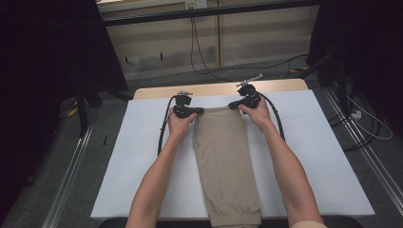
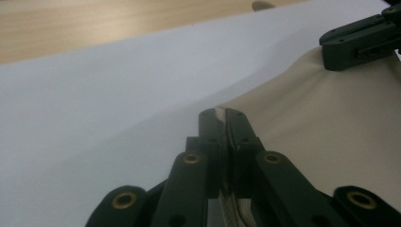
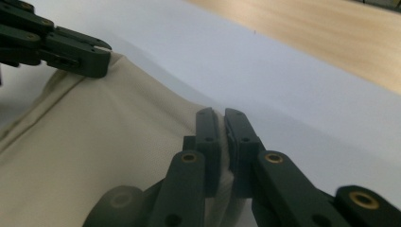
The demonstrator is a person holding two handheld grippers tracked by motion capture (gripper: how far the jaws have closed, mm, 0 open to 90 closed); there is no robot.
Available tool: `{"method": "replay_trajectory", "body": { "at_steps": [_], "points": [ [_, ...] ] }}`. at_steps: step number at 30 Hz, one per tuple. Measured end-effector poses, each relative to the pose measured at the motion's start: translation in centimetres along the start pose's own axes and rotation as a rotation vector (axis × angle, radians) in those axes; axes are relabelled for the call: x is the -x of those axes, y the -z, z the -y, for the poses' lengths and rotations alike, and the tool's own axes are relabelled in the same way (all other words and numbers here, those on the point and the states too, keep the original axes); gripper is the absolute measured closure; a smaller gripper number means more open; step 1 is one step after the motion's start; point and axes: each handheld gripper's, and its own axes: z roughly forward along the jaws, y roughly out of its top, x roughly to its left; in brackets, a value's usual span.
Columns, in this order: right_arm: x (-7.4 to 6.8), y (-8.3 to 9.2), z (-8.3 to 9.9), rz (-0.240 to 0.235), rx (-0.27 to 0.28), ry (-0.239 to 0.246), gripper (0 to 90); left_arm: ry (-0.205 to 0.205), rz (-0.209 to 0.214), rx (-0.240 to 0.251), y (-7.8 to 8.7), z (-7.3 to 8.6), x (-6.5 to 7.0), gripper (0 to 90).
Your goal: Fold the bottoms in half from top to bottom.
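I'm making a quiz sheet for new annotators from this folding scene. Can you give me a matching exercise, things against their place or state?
Things:
1. left hand-held gripper
2. right hand-held gripper
3. beige trousers
4. white sheet

Places or states:
A. covers most of the tabletop
B. shut on the trousers' far right corner
C. lies lengthwise down the middle
D. shut on the trousers' far left corner

Pairs: 1-D, 2-B, 3-C, 4-A

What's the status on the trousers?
Left gripper and right gripper each shut on a far corner of the trousers. Trousers flat on white sheet. Nothing in the way.
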Motion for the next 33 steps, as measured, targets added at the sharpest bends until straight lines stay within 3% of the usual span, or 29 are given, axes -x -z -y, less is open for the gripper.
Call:
{"method": "replay_trajectory", "body": {
  "at_steps": [13,18,21,24,31,33],
  "points": [
    [-0.5,3.3,-3.0,0.002,0.159,-0.039,85.8,-0.020,-0.042,0.133,3.1,-4.3,0.2,86.8],
    [-0.7,4.7,-5.0,0.025,0.209,-0.045,85.8,-0.059,-0.051,0.166,4.3,-6.7,0.8,86.8],
    [-0.7,5.7,-6.6,0.035,0.225,-0.033,85.8,-0.059,-0.047,0.201,5.0,-7.9,1.0,86.7],
    [-0.8,6.8,-7.6,0.031,0.262,-0.037,85.8,-0.095,-0.059,0.221,5.8,-9.1,1.4,86.7],
    [-0.6,7.0,-6.4,0.006,0.286,-0.048,85.8,-0.137,-0.037,0.220,6.5,-8.2,2.6,86.6],
    [-0.9,7.3,-5.8,-0.006,0.294,-0.049,85.8,-0.130,-0.017,0.231,6.9,-7.5,2.8,86.6]
  ]
}}
